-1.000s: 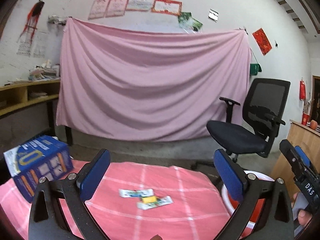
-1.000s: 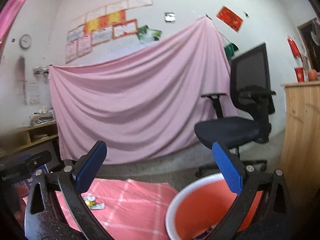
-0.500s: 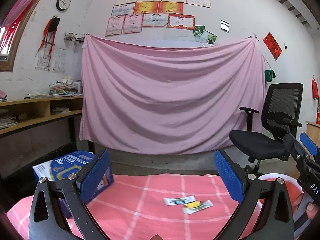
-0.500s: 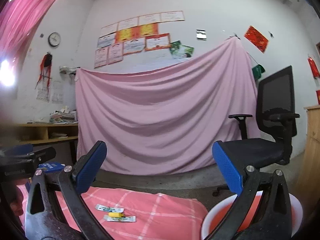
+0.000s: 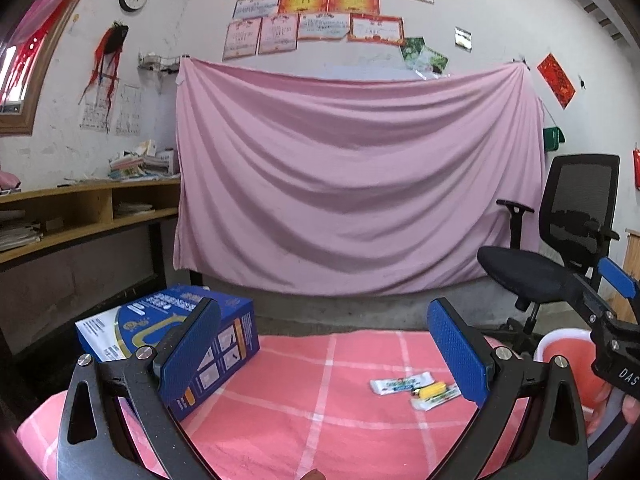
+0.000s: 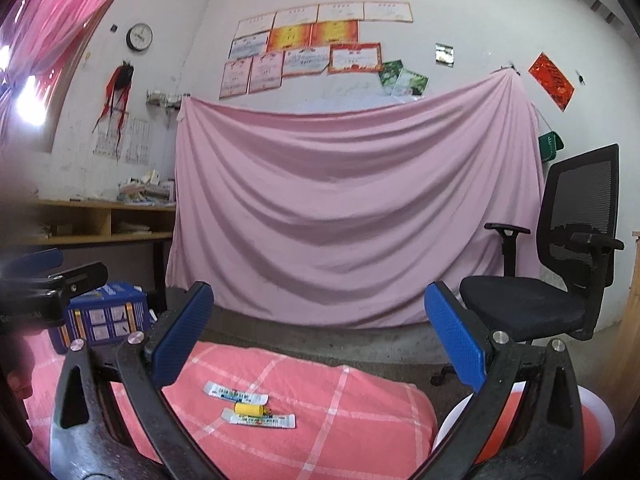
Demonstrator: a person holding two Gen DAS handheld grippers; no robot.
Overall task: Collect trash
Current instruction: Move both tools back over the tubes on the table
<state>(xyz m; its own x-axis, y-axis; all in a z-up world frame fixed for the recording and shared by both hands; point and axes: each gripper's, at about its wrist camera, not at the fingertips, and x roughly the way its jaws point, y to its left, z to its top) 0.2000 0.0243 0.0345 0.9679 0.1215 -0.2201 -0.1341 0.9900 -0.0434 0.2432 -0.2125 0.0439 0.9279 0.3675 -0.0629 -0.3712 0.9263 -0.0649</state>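
Two white snack wrappers point(image 6: 236, 393) point(image 6: 260, 420) and a small yellow piece point(image 6: 250, 409) lie together on the pink checked cloth point(image 6: 320, 420). The left wrist view shows the same wrappers point(image 5: 402, 384) and yellow piece point(image 5: 432, 390) at the right of the cloth. My left gripper point(image 5: 324, 354) hovers open above the cloth, left of the trash, holding nothing. My right gripper point(image 6: 320, 340) is open too, above and behind the trash. A red basin with a white rim point(image 6: 600, 420) point(image 5: 560, 344) sits off the cloth's right edge.
A blue carton point(image 5: 172, 332) point(image 6: 100, 316) stands on the cloth's left side. A black office chair point(image 6: 560, 280) stands at the right, before a pink sheet point(image 6: 340, 208) hung on the wall. Wooden shelves point(image 5: 80, 216) run along the left. A fingertip point(image 5: 630, 408) shows on the right gripper's handle.
Both grippers have swung to the left and pulled back: the trash and the basin slid right in both views, and the blue carton came closer to the left fingers. Both stayed open.
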